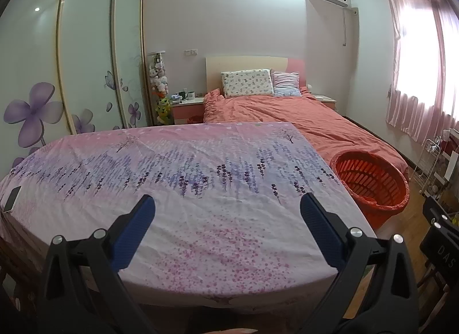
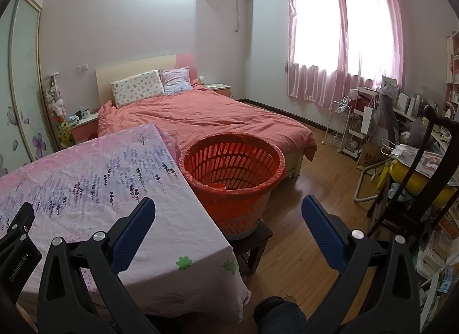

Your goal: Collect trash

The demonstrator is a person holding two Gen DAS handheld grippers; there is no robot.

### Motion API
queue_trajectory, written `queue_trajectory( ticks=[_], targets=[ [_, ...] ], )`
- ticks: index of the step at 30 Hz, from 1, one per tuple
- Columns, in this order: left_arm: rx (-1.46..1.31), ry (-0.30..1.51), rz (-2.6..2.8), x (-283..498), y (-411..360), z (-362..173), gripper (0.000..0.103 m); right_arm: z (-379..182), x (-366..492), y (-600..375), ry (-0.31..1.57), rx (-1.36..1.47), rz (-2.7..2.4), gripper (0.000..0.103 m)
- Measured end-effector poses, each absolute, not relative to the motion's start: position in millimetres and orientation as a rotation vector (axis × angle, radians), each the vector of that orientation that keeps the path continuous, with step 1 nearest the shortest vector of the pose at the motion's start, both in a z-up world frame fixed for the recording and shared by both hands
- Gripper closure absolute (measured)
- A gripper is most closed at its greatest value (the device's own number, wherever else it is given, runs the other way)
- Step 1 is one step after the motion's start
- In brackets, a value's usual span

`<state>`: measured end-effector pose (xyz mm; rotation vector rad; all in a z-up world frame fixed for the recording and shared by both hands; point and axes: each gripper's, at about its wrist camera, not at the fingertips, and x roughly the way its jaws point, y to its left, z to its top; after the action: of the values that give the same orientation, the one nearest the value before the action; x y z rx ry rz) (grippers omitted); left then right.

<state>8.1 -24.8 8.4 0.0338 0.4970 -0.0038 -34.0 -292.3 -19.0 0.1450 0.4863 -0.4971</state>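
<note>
Tongs on my left (image 1: 226, 205) stand wide apart with nothing between the blue pads (image 1: 134, 230), hanging over the near part of the table (image 1: 178, 167), which is covered by a pink and lavender flower-print cloth. A phone (image 1: 12, 198) lies flat at the table's far left edge. Just beside the table's right edge I see the orange basket (image 1: 370, 183), its slotted wall open toward me and an orange liner along its rim. Beyond the table is the bed (image 1: 301, 116) with a salmon cover and two pillows (image 1: 248, 83) against the headboard. A wardrobe (image 1: 86, 55) with purple flower decals fills the left wall, and pink curtains (image 1: 416, 61) hang on the right. From the right wrist camera, my right tongs (image 2: 228, 205) are also spread wide and hold nothing, poised over the table's right corner and the wood floor (image 2: 298, 248). Here the orange basket (image 2: 232, 173) sits on a small dark stool (image 2: 255, 245), touching the table's edge, between the table and the bed (image 2: 206, 116). I can make out something orange at its bottom, but cannot tell what. A dark wooden chair (image 2: 416, 196) and cluttered shelves stand to the right.
</note>
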Motion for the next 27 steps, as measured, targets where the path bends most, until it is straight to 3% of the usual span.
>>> queue_trajectory(
  ticks=[27],
  targets=[
    [0.032, 0.499, -0.005, 8.1, -25.5, 8.2, 0.004, -19.7, -34.4, -292.8, 0.489, 0.146, -0.495, 0.002]
  ],
)
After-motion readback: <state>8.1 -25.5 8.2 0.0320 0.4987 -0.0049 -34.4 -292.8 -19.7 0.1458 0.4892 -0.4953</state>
